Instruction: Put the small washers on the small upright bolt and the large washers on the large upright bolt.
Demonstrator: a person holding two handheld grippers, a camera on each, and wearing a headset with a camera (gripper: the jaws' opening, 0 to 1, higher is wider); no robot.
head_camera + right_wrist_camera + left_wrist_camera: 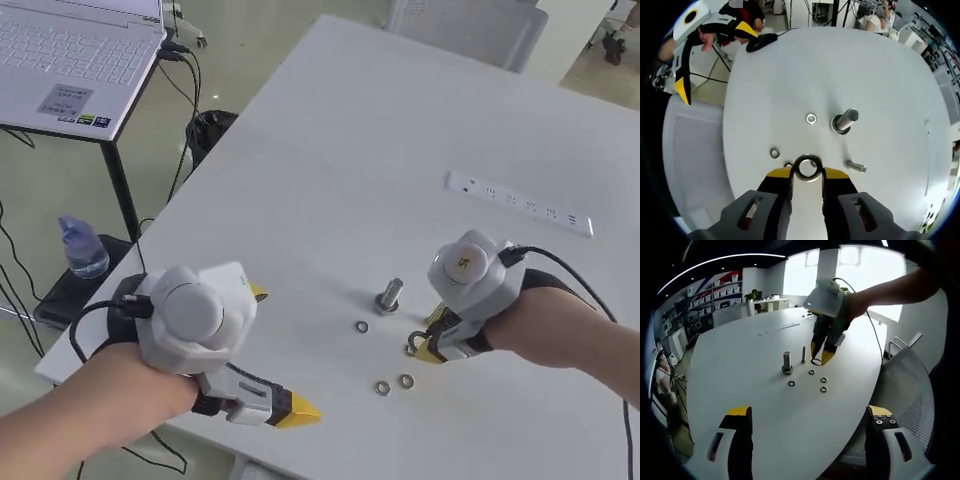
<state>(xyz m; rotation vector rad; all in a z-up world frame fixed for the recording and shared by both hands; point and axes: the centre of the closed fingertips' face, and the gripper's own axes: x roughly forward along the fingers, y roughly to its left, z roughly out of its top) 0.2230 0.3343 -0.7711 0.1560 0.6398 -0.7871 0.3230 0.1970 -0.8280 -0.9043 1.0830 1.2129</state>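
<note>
Right gripper: jaws drawn narrow, pinching a large washer flat between the yellow tips. The tips point down at the table. Whether the washer touches the surface cannot be told.

Large bolt: upright on its head, ahead of the right gripper's tips and slightly to their right, apart from them. Shank bare.

Small bolt: upright, just beside the right jaw tip on its right, nearer to it than the large bolt. Shank bare.

Loose washers: four, flat on the table, seen in the left gripper view between the two grippers. In the right gripper view one lies ahead of the tips, just left of the large bolt; one lies off to the left of the left jaw; one peeks out at the left jaw's tip.

Left gripper: jaws spread wide, nothing between them. Held well back from the bolts, near the table's edge, pointing toward the right gripper.

Power strip: white, flat on the table, well beyond the right gripper.

Chair: grey mesh, off the table's edge, to the right of the left gripper's jaws.

Laptop: open on a separate stand, far beyond the left gripper.

Bottle: on the floor beneath that stand.
</note>
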